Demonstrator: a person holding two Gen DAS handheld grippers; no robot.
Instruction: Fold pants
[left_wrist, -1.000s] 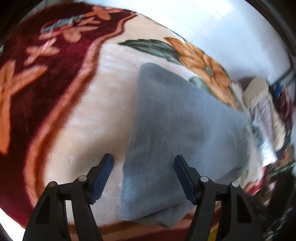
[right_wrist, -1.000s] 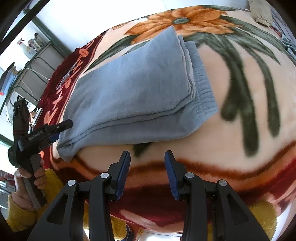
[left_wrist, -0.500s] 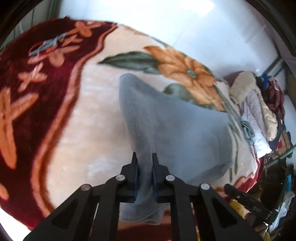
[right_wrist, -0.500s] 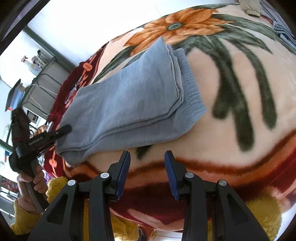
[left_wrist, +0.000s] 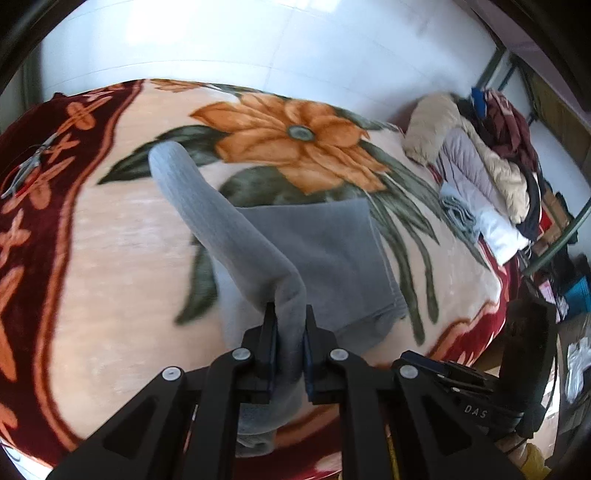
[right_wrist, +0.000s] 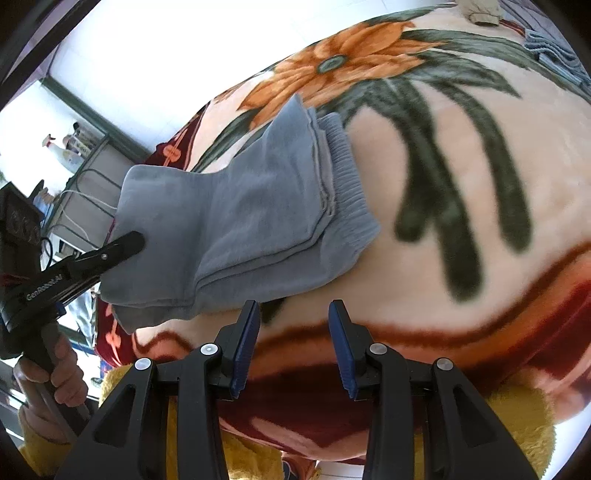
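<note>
pants (right_wrist: 258, 218): folded on blanket (right_wrist: 461, 177), one end lifted | left gripper (left_wrist: 290, 343): fingers clamped on lifted end | right gripper (right_wrist: 293, 345): fingers partly open, empty, near pants' front edge

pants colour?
Plain light grey-blue pants, no pattern; clearest in the right wrist view.

Soft matt grey fleece pants (left_wrist: 325, 258) lie on a plush, fuzzy blanket (left_wrist: 122, 266).

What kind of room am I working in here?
Probably a bedroom or dorm room: the pants lie on a plush floral blanket, clothes and bedding are piled at its far end, with metal frame posts beside.
</note>
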